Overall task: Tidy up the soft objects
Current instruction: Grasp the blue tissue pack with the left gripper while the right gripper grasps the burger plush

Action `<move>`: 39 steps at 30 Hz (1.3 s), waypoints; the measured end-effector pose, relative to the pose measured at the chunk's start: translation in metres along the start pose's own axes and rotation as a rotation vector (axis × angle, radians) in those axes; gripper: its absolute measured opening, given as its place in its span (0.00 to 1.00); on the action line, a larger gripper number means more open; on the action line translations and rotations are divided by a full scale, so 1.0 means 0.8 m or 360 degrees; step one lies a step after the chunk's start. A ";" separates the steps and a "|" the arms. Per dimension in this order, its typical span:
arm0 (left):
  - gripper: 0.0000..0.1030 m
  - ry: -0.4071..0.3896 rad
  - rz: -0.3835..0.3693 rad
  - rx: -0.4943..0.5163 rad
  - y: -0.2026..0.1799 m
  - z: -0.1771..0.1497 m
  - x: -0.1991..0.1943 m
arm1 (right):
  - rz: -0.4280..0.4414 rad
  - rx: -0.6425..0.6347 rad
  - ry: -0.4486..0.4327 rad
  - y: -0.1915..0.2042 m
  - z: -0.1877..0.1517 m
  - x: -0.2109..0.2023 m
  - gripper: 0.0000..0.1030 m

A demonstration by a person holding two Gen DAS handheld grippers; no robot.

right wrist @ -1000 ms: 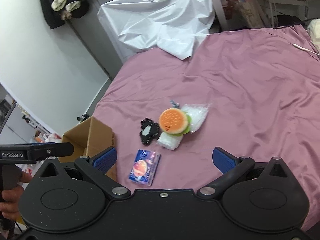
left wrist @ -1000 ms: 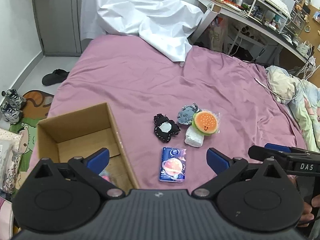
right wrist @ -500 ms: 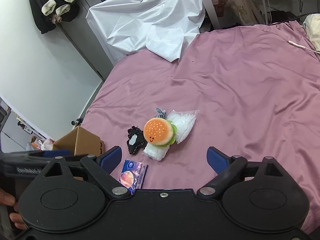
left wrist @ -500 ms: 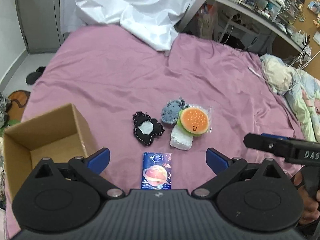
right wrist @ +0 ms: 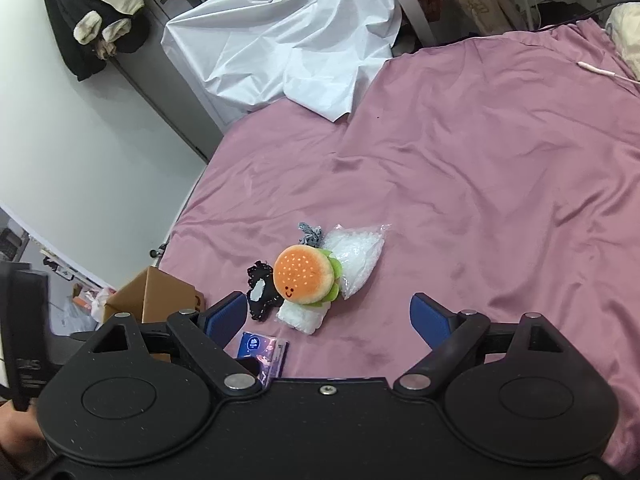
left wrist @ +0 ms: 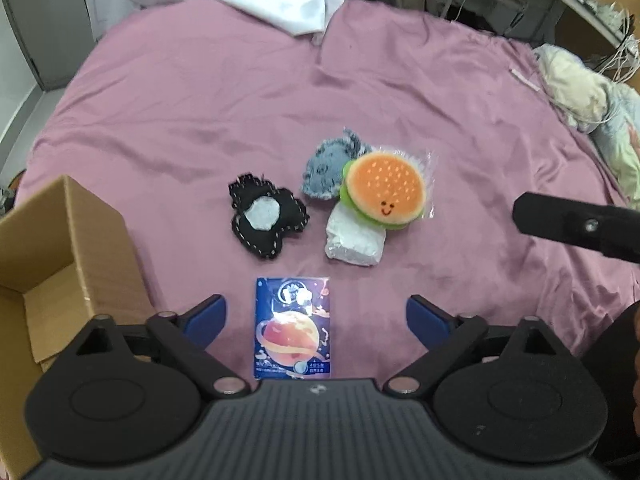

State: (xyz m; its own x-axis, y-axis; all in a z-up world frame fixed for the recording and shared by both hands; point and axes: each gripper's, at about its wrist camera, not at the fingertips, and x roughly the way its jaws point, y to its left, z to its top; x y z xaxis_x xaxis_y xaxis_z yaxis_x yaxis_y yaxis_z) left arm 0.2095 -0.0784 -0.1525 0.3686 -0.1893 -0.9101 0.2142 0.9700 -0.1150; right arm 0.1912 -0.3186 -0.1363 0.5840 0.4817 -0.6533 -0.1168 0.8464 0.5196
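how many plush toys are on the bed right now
3. The burger sits atop clear white bags; the grey plush touches its left side; the black plush lies apart, further left. Others may be hidden in the box.

We find little legible text. The blue tissue pack (left wrist: 293, 328) carries small print along its bottom edge and a round logo (right wrist: 253, 341) at its top, neither readable. The other gripper's handle (right wrist: 25, 332) shows faint letters, apparently "DAS", blurred. The burger toy (left wrist: 384, 189) bears only a drawn smile, no lettering.
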 end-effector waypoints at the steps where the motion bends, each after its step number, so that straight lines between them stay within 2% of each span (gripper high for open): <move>1: 0.90 0.0016 0.0001 0.0006 -0.001 0.001 0.004 | 0.0003 0.0002 0.0004 -0.001 0.001 0.001 0.85; 9: 0.83 0.0163 0.0087 -0.0003 0.001 -0.001 0.046 | 0.0003 0.0031 0.0035 -0.013 0.005 0.011 0.85; 17: 0.71 0.0269 0.0046 -0.0126 0.014 -0.003 0.073 | -0.0002 0.0046 0.0067 -0.018 0.004 0.021 0.85; 20: 0.59 0.0256 0.0048 -0.0140 0.017 -0.003 0.074 | 0.0001 0.0037 0.0071 -0.016 0.006 0.025 0.85; 21: 0.51 0.0252 0.0057 -0.0148 0.019 -0.003 0.073 | 0.0002 0.0036 0.0072 -0.015 0.006 0.026 0.85; 22: 0.50 0.0248 0.0059 -0.0159 0.020 -0.002 0.071 | 0.0003 0.0035 0.0072 -0.014 0.006 0.027 0.85; 39: 0.49 0.0039 0.0040 -0.0213 0.037 0.010 0.020 | 0.0005 -0.0018 0.0057 0.010 0.020 0.052 0.85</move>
State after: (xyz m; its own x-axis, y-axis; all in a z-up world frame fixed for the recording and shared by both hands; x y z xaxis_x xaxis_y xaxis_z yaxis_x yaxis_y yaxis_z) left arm 0.2287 -0.0542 -0.1672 0.3496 -0.1623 -0.9227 0.0821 0.9864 -0.1424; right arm 0.2271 -0.2953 -0.1505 0.5547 0.4919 -0.6711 -0.1276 0.8473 0.5156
